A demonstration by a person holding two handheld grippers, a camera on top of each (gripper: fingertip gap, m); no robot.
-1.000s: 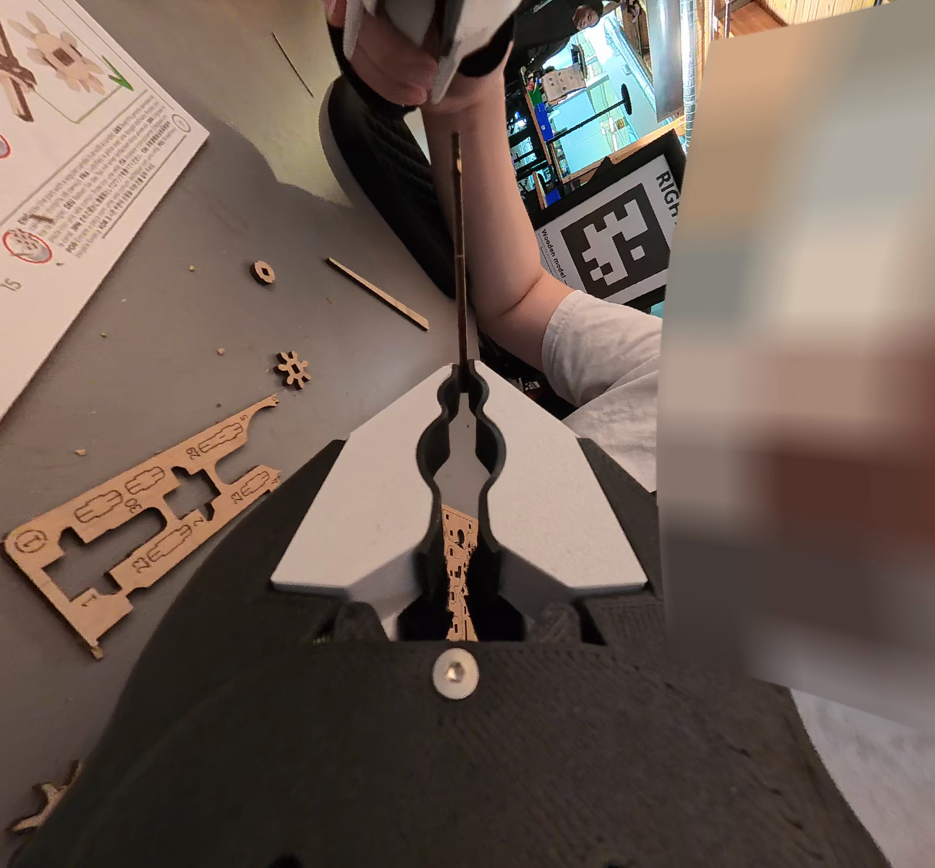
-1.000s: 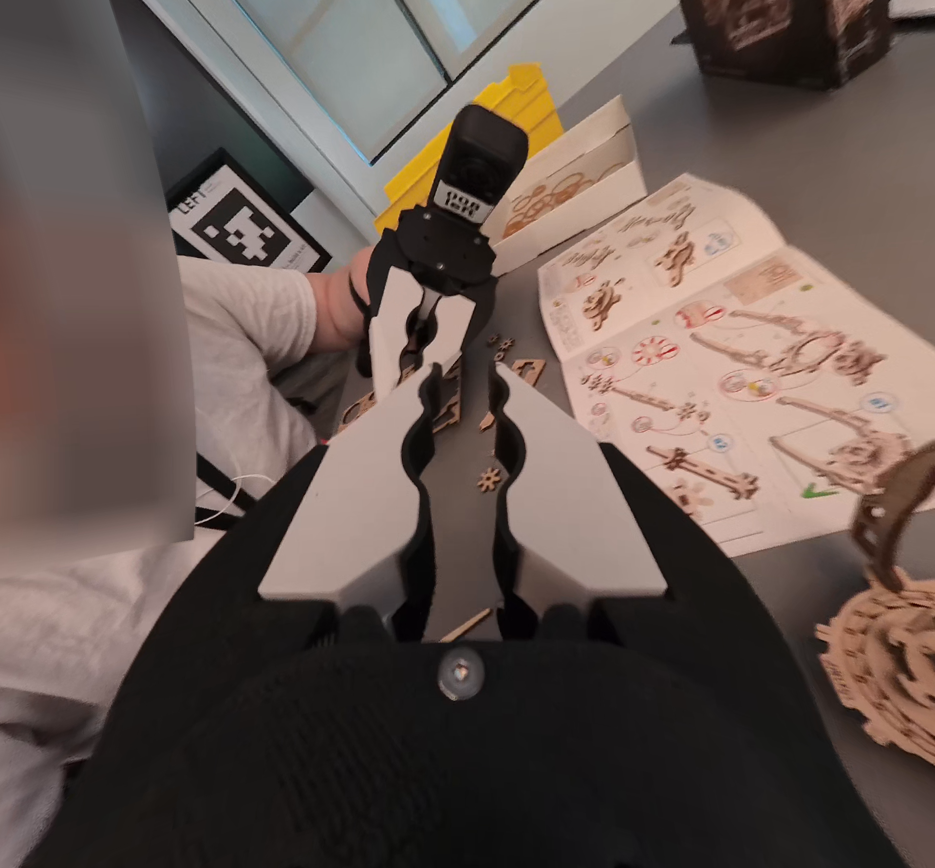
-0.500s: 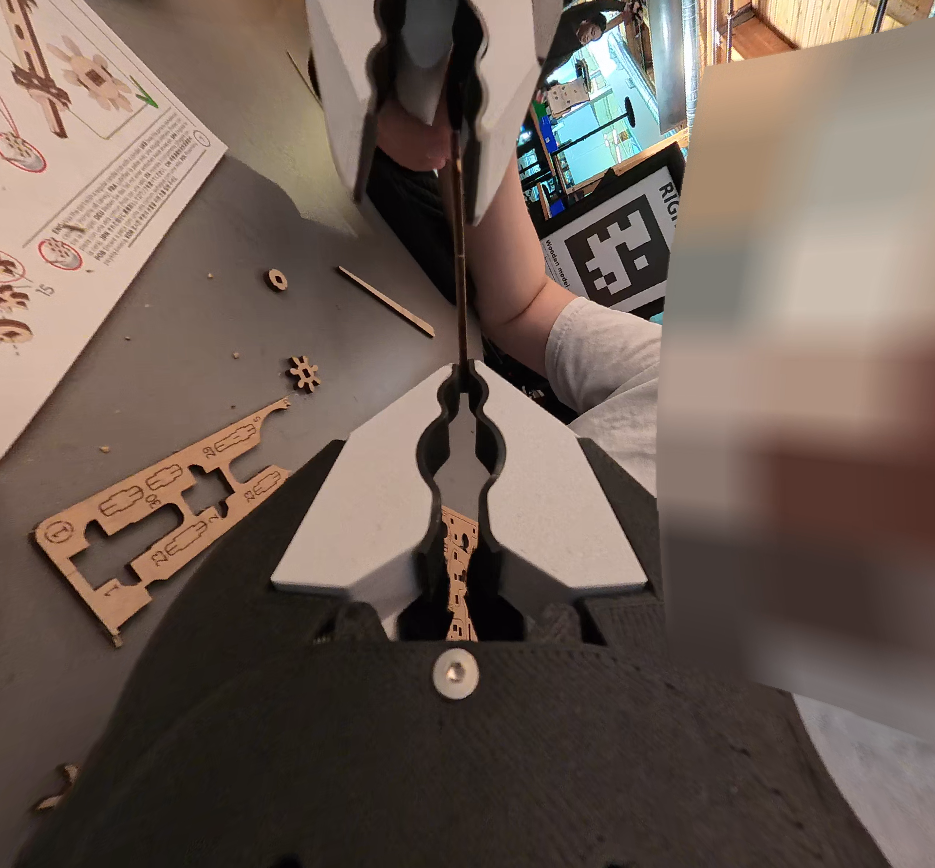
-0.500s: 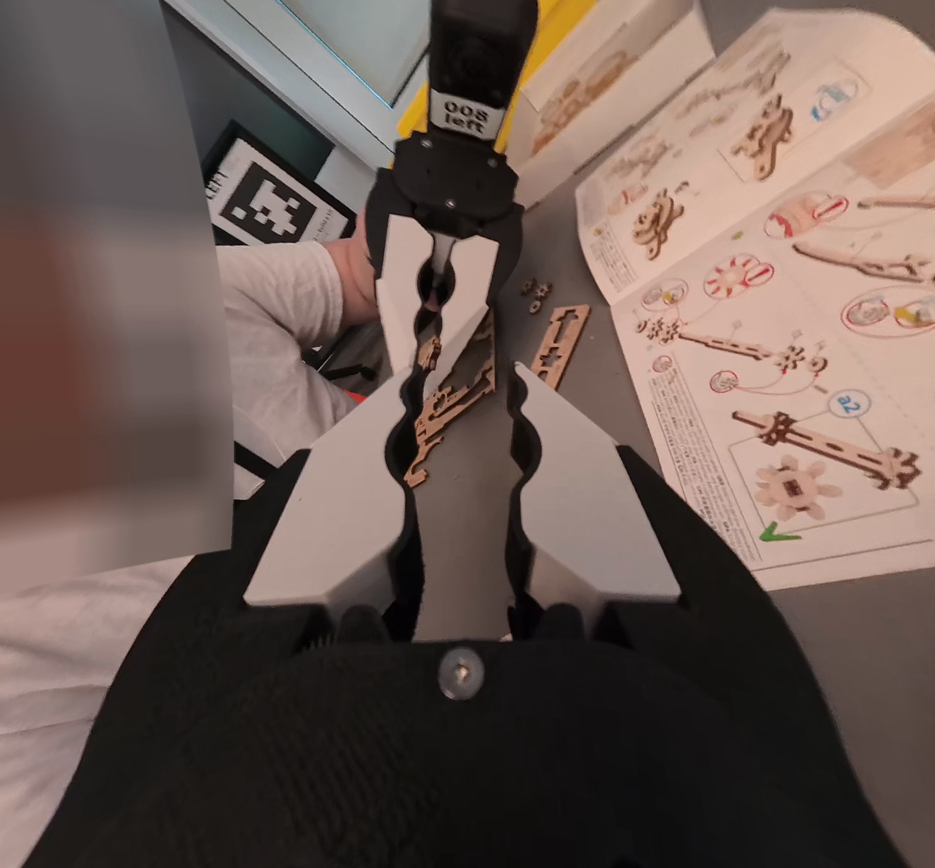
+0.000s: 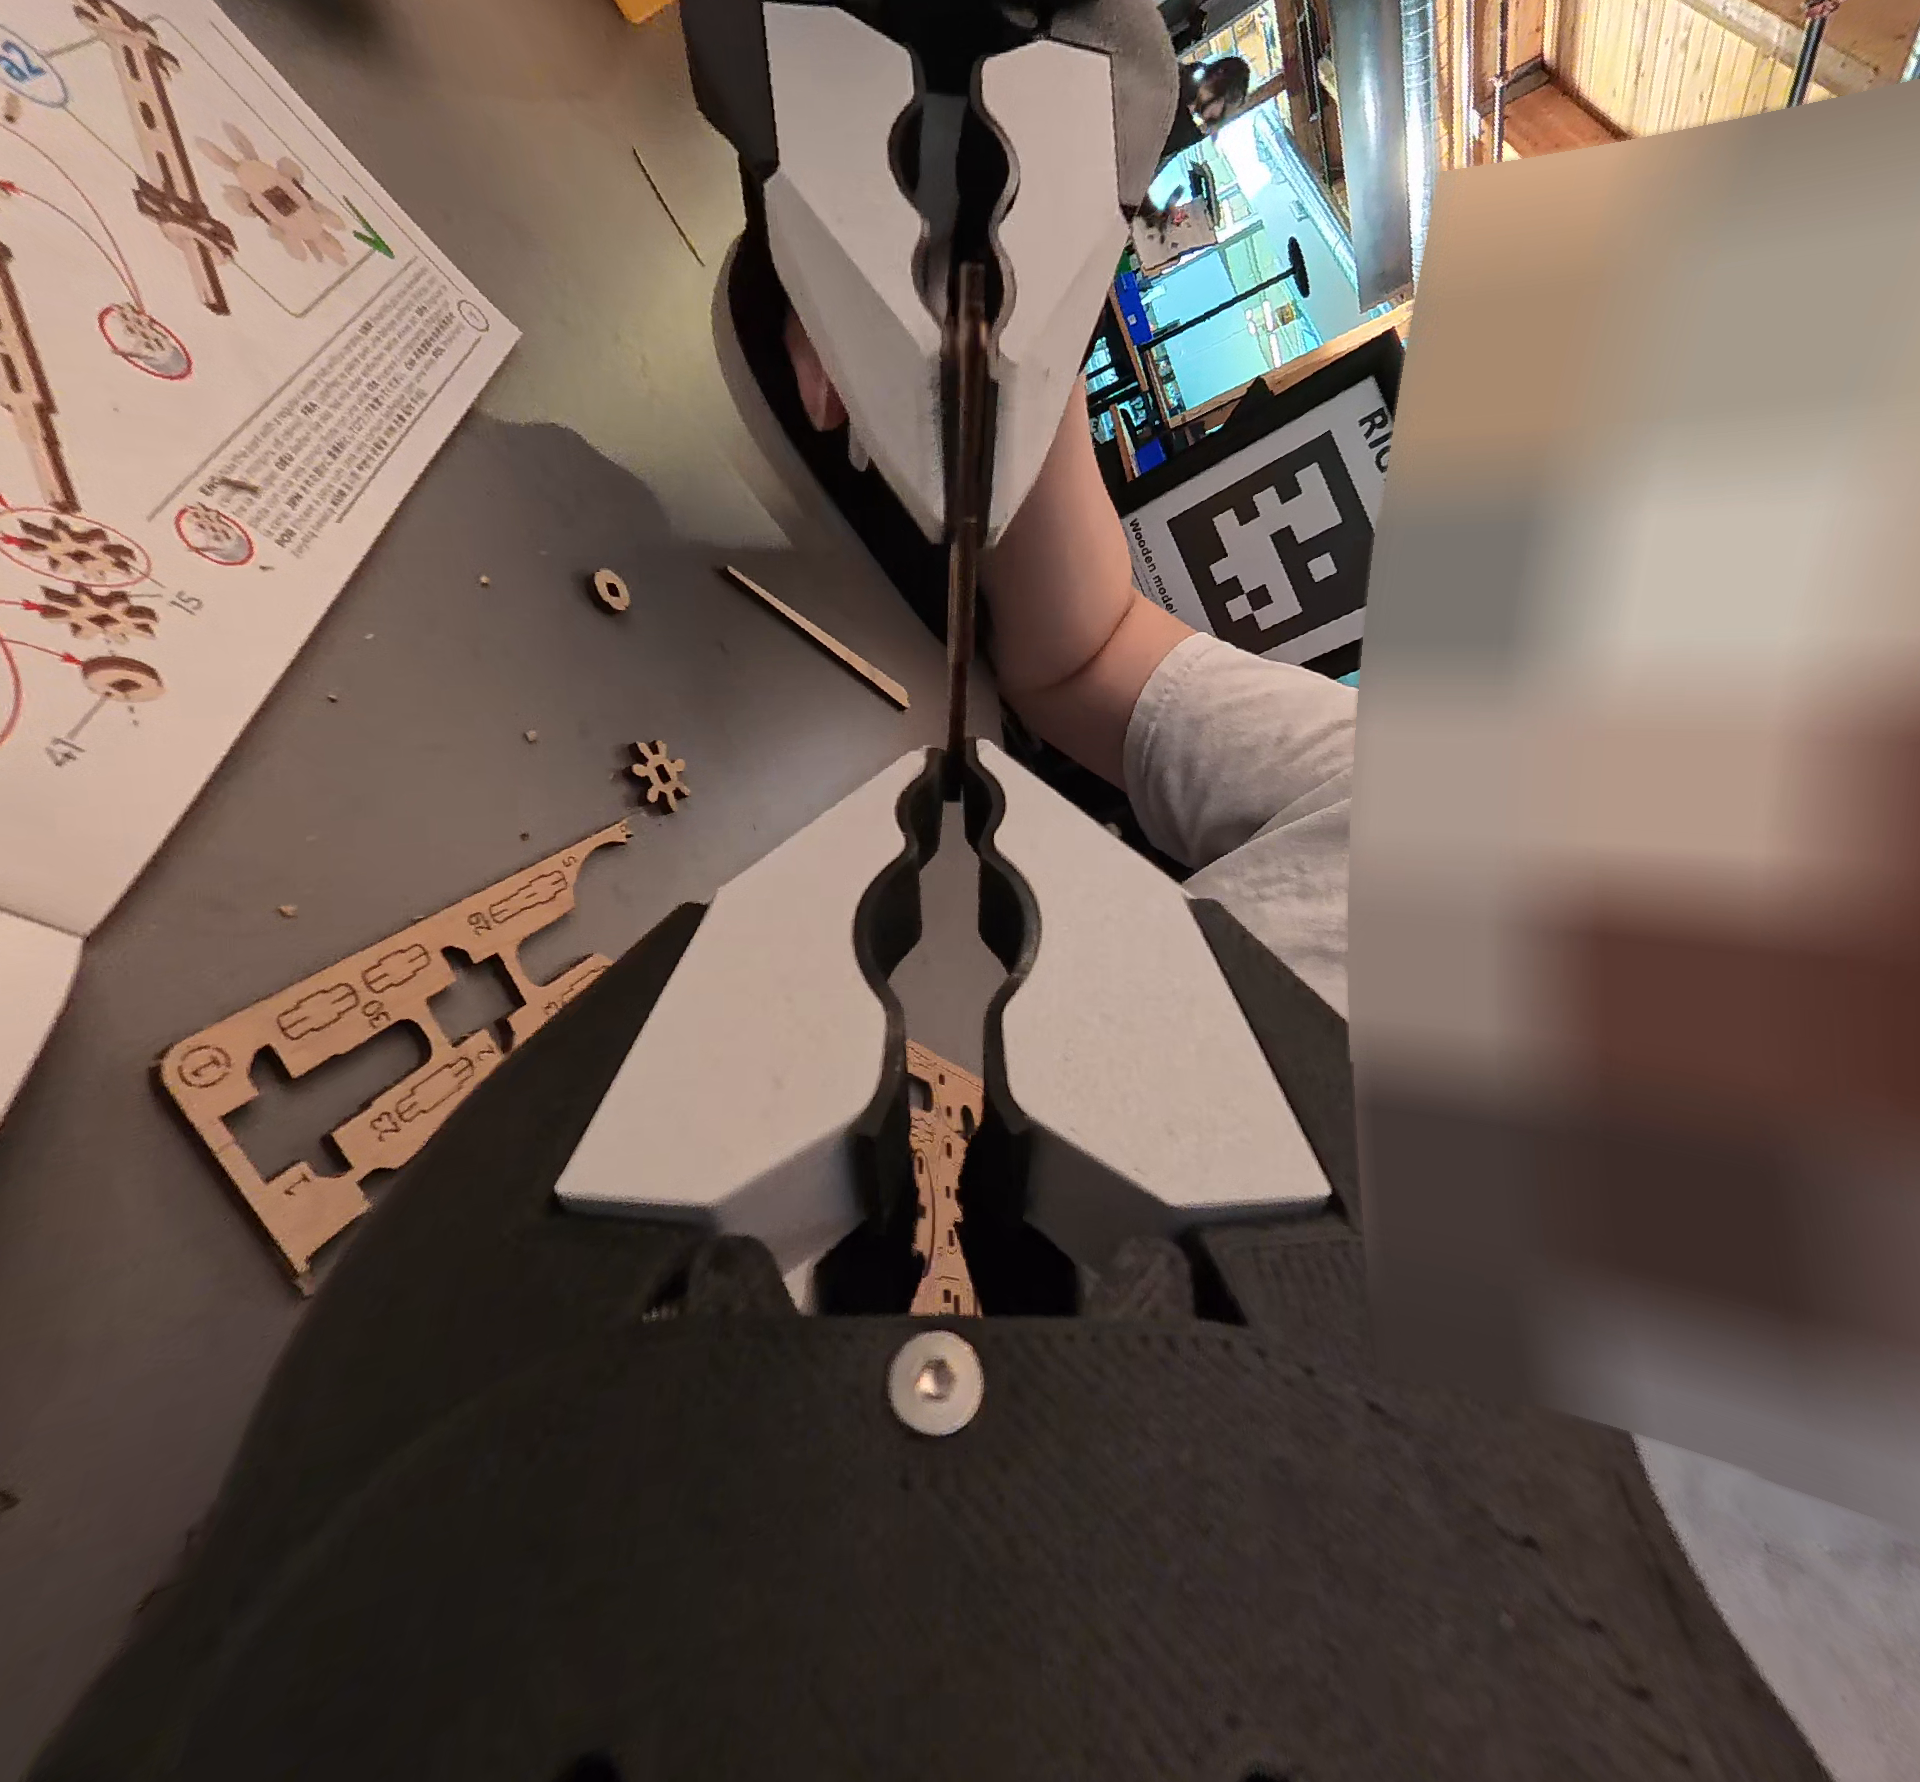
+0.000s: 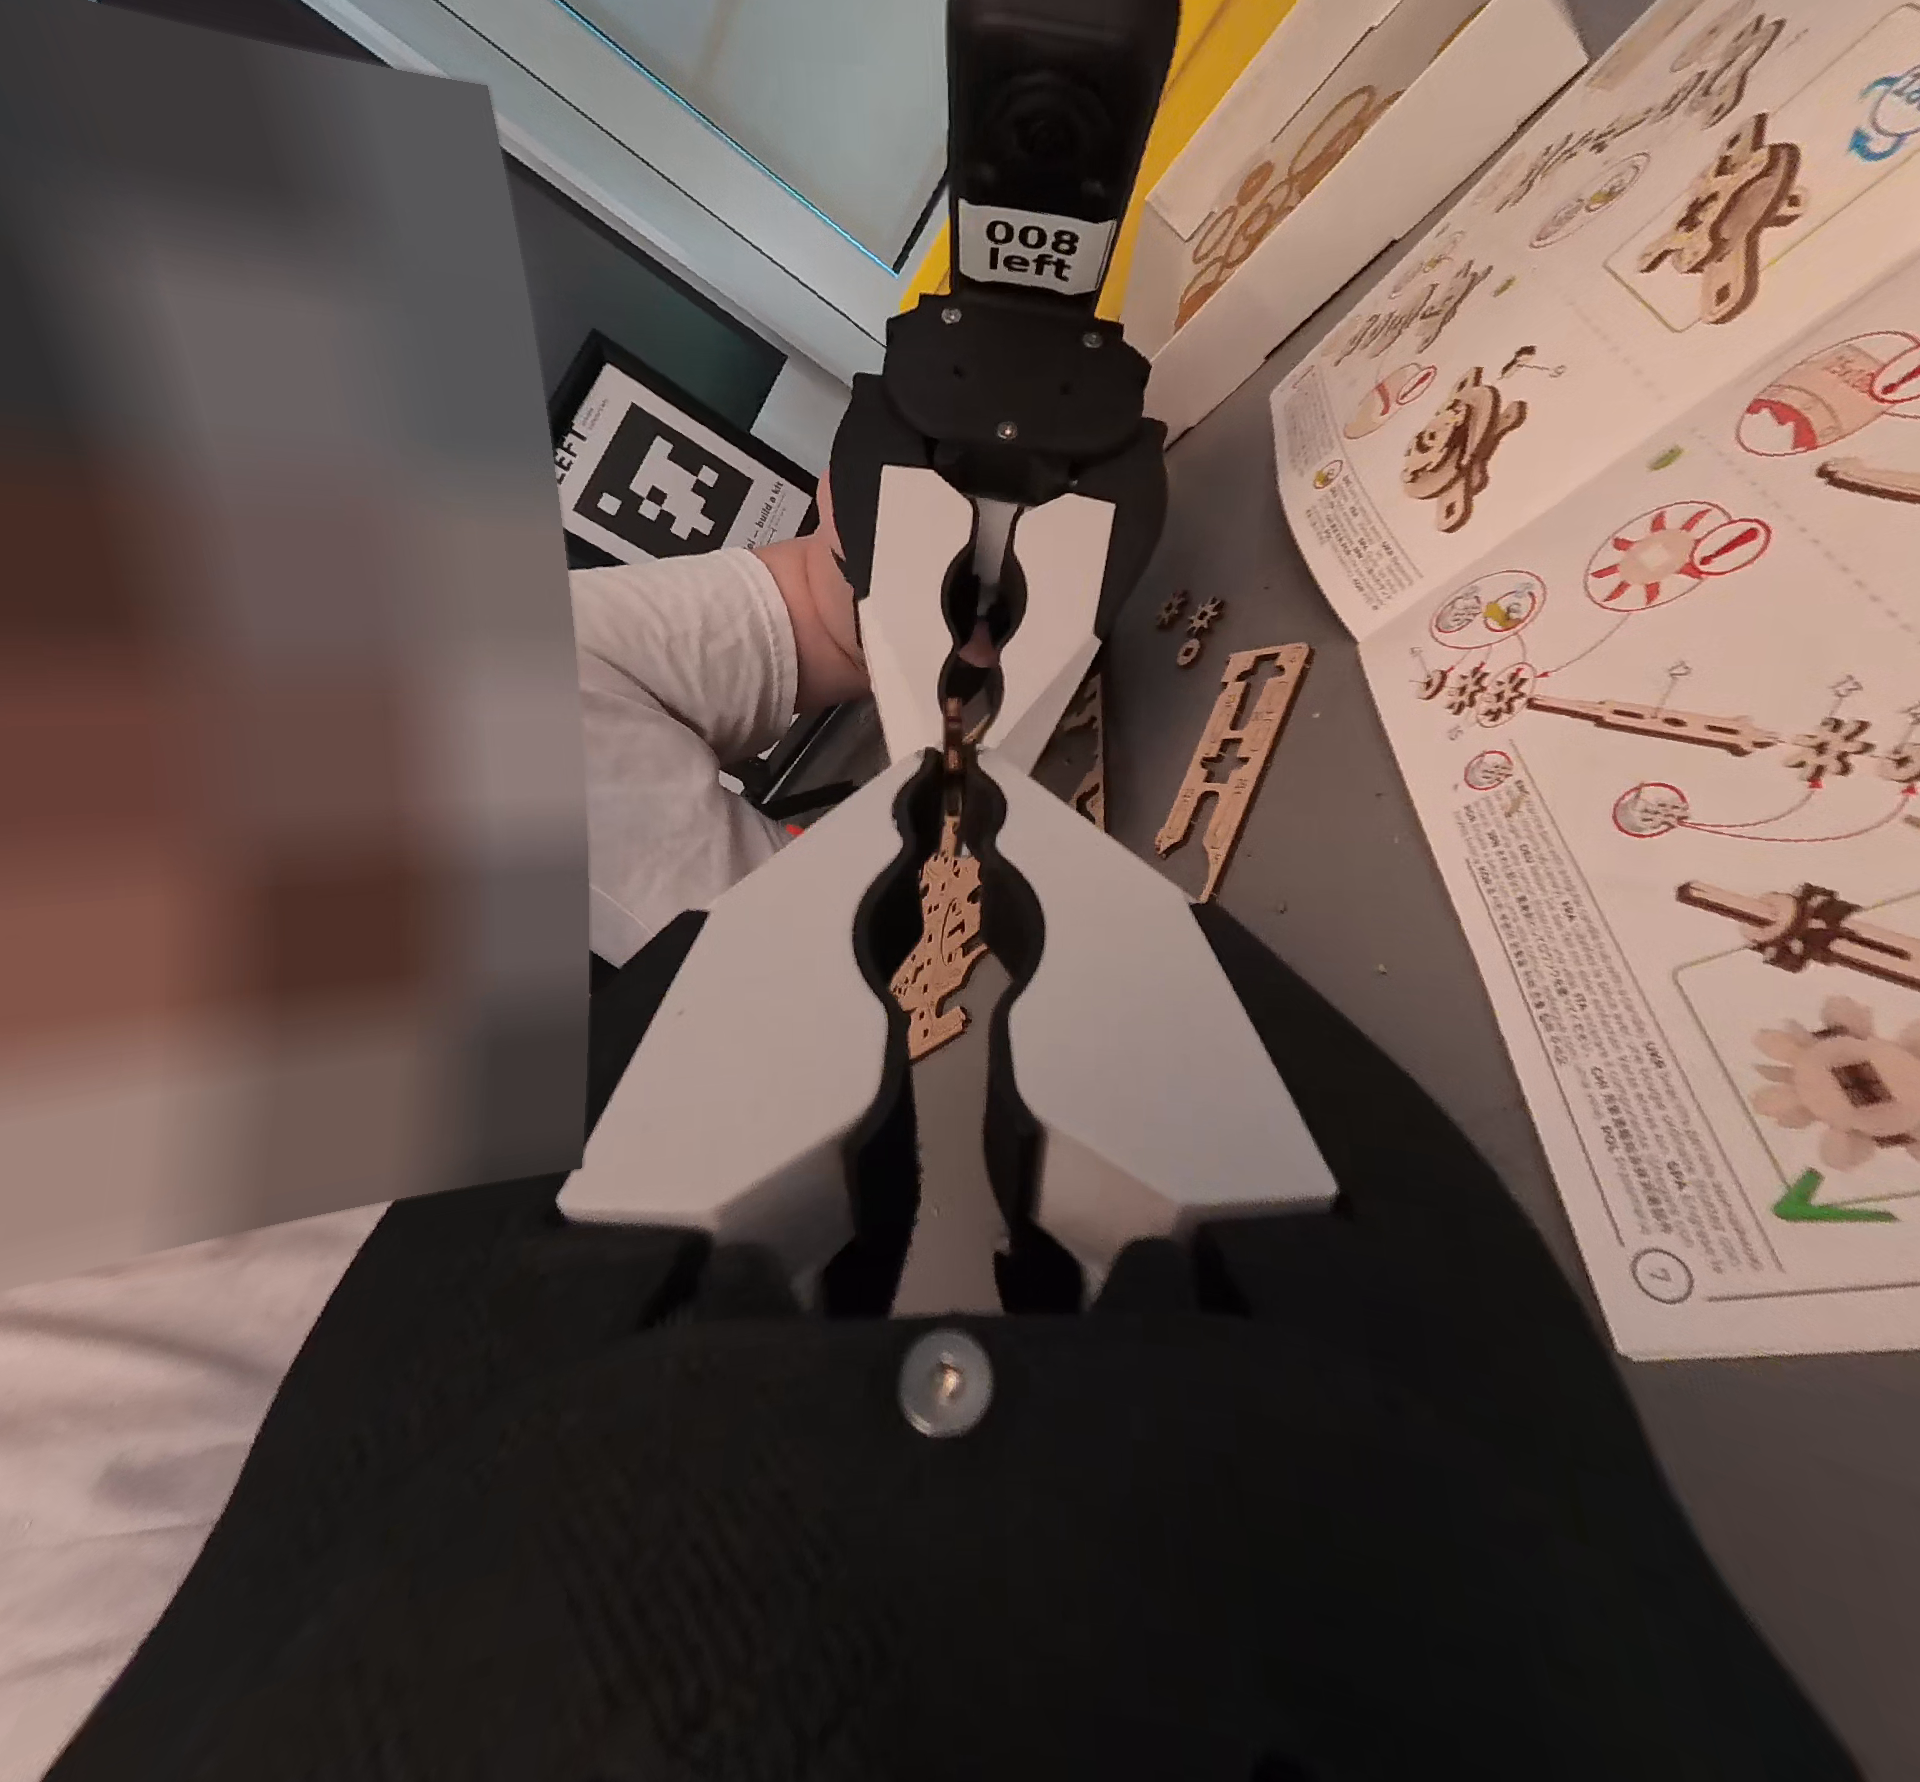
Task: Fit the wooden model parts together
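A thin flat wooden model part point(image 5: 961, 610) hangs in the air between my two grippers, edge-on in the left wrist view. My left gripper point(image 5: 951, 758) is shut on one end of it, and more of the part shows between its fingers. My right gripper point(image 5: 963, 527) faces it from above and is shut on the other end. In the right wrist view the right gripper point(image 6: 954, 768) pinches the part point(image 6: 940, 943) at its fingertips, with the cut-out end lying between its fingers. The left gripper point(image 6: 961, 714) meets it almost tip to tip.
The grey table point(image 5: 468, 693) holds an instruction sheet point(image 5: 208, 278), a punched-out wooden fret point(image 5: 343, 1036), a small gear point(image 5: 660, 774), a washer point(image 5: 610, 589) and a thin stick point(image 5: 816, 636). A white box point(image 6: 1351, 122) stands behind. A person's arm point(image 5: 1070, 610) is close.
The right gripper has moved in toward the left gripper and closed from open onto the free end of the wooden part. The left gripper has kept its hold.
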